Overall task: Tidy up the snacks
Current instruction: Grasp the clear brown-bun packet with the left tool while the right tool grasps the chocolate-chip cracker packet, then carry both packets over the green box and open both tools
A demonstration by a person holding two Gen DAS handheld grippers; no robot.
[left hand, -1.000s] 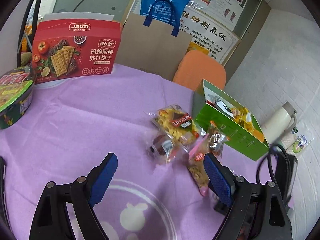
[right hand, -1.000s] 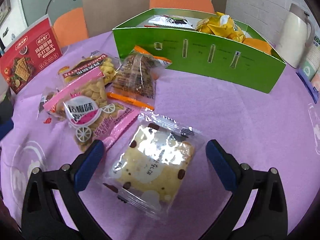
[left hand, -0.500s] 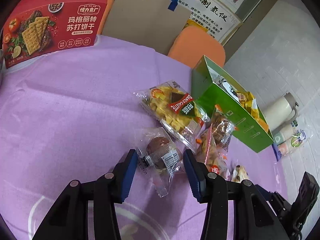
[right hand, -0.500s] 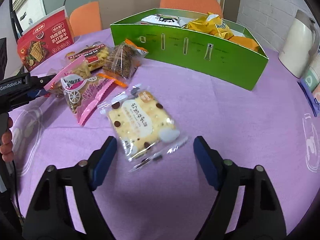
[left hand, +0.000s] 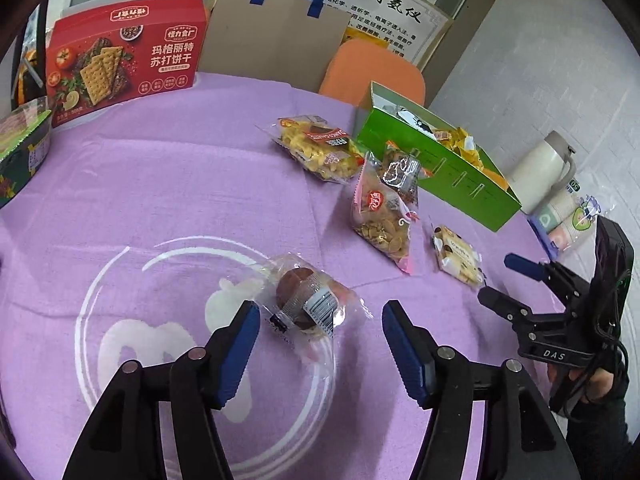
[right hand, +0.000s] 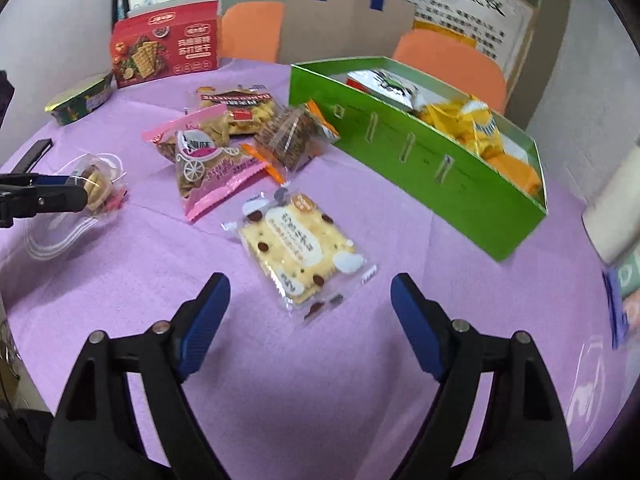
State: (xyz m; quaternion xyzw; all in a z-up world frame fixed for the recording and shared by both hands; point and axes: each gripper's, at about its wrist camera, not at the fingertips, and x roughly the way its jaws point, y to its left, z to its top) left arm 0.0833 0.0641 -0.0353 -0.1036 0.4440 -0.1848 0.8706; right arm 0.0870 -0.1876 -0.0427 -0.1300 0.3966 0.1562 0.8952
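A small brown cake in clear wrap (left hand: 308,300) lies on the white print of the purple cloth. It sits just ahead of and between the blue pads of my left gripper (left hand: 320,334), which is open. A chocolate-chip cracker packet (right hand: 298,248) lies flat just beyond my right gripper (right hand: 310,292), also open and holding nothing. Behind it stands the open green box (right hand: 420,164) with yellow packets inside. A pink packet (right hand: 204,156), a yellow biscuit packet (right hand: 240,108) and a brown bar packet (right hand: 292,136) lie together left of the box.
A red cracker carton (left hand: 124,64) stands at the back left, with a green bowl container (left hand: 20,148) at the left edge. A white flask (left hand: 540,168) and paper cups (left hand: 568,216) stand right of the green box. Orange chairs (right hand: 452,60) ring the table.
My left gripper narrowed around the brown cake, drew it away from the pile onto the white print, then opened. My right gripper backed off from the cracker packet, staying open.
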